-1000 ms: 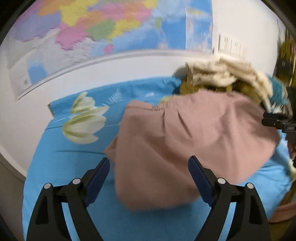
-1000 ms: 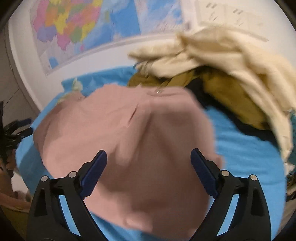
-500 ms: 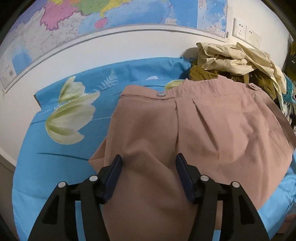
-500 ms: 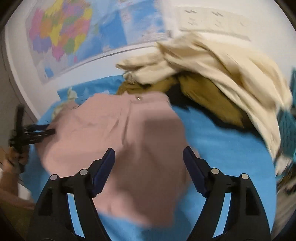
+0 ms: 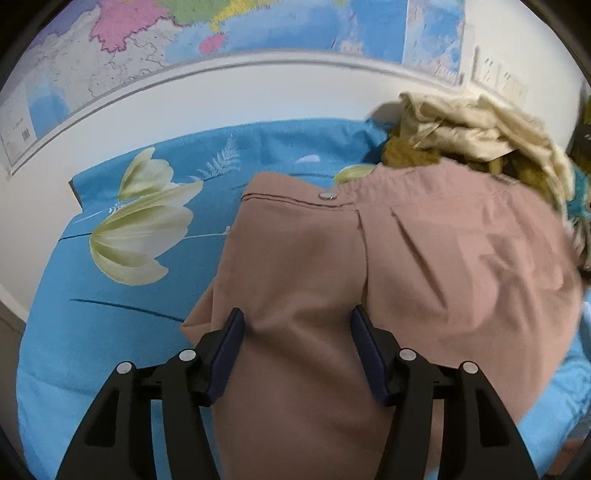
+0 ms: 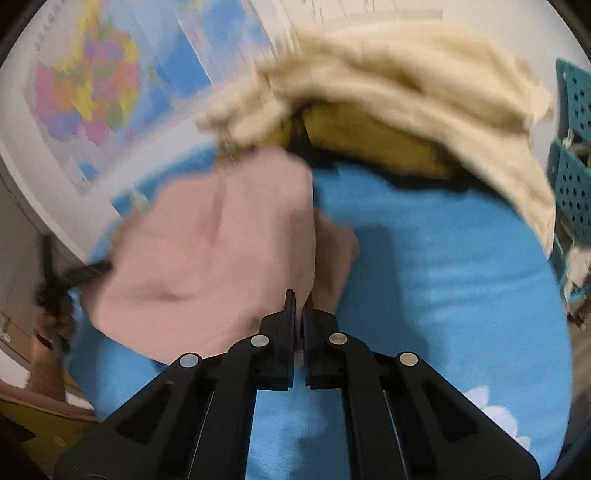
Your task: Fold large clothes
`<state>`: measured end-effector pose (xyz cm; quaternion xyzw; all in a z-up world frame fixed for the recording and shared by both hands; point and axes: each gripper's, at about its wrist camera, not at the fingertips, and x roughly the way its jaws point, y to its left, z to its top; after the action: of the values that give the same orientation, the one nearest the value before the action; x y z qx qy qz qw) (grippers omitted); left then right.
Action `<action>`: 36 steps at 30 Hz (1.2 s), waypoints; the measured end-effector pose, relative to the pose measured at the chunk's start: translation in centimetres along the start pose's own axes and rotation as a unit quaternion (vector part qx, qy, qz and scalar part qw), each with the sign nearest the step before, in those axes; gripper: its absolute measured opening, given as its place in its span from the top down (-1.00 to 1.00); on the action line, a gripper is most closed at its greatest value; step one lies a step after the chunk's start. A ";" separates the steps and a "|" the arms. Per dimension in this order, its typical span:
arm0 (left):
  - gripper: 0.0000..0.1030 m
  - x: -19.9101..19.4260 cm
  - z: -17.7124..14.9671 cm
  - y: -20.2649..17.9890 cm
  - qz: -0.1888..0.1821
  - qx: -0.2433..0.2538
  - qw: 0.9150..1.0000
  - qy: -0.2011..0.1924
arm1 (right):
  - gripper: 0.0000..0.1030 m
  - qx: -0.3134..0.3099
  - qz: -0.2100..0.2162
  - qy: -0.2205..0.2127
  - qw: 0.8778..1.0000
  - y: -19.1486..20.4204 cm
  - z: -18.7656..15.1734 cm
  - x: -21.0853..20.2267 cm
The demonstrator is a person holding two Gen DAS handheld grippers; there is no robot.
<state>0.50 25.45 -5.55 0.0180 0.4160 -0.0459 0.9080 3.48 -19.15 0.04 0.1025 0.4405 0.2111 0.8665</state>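
Note:
Pink trousers (image 5: 406,277) lie flat on the blue flowered sheet (image 5: 110,332), waistband and metal button toward the wall. My left gripper (image 5: 297,321) sits on their near left part, its pads pressed against a wide hump of the cloth bunched between them. In the blurred right wrist view the trousers (image 6: 207,251) fill the left half. My right gripper (image 6: 299,301) is shut at their right edge, with pink cloth pinched between the fingertips. The left gripper's dark shape (image 6: 74,277) shows blurred at the trousers' far left side.
A heap of cream and mustard clothes (image 5: 472,129) is piled at the back right against the wall, also large in the right wrist view (image 6: 388,85). A map (image 5: 221,29) hangs on the wall. Teal perforated crates (image 6: 576,166) stand at the right. Bare sheet (image 6: 443,277) lies right of the trousers.
My left gripper came down onto the trousers and its jaws narrowed around a bunch of cloth. My right gripper slid to the trousers' right edge and snapped shut there.

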 end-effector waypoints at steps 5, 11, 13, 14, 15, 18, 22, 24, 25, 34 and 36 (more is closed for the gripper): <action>-0.71 -4.4 -1.9 3.1 -0.036 -0.041 0.998 -0.037 | -0.10 0.028 0.001 -0.002 1.000 -1.5 -1.0 -0.3; -0.71 -5.1 -4.8 5.1 -0.070 -0.070 0.995 -0.015 | -0.39 0.034 0.033 -0.015 0.999 -1.1 -0.9 -0.5; -0.69 -4.2 -5.6 4.9 -0.089 -0.076 0.993 0.001 | -0.39 0.037 0.043 -0.005 0.998 -1.0 -0.9 0.4; -0.68 -3.5 -6.0 4.5 -0.101 -0.079 0.992 0.012 | -0.35 0.036 0.043 -0.002 0.998 -0.8 -0.9 0.9; -0.63 -3.1 -6.3 4.3 -0.110 -0.086 0.990 0.014 | -0.24 0.034 0.047 0.002 0.998 -0.5 -0.6 1.3; 0.30 -1.9 -6.6 4.0 -0.146 -0.103 0.984 0.026 | 0.44 0.029 0.045 0.011 0.999 -0.2 -0.4 2.1; 0.69 -1.9 -5.3 4.2 -0.145 -0.118 0.982 0.016 | 0.63 0.071 0.075 0.009 0.995 -1.5 -0.1 2.1; 0.69 -1.7 -5.2 4.4 -0.147 -0.127 0.981 0.023 | 0.55 0.071 0.070 0.012 0.995 -1.4 -0.4 2.1; 0.68 -1.5 -5.3 4.0 -0.138 -0.119 0.983 0.025 | 0.41 0.075 0.067 0.013 0.995 -1.4 -0.6 1.8; 0.04 -2.1 -5.8 4.4 -0.089 -0.124 0.988 0.034 | -0.63 0.147 0.110 0.021 0.983 -2.7 -3.2 -1.3; -0.04 -2.6 -6.0 4.5 -0.089 -0.127 0.987 0.034 | -0.64 0.163 0.125 0.032 0.978 -2.7 -4.2 -1.4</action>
<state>-5.32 30.51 -7.52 -0.1336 0.4494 -0.0729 0.8803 0.04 -22.21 -2.39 0.2893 0.4806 0.2462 0.7904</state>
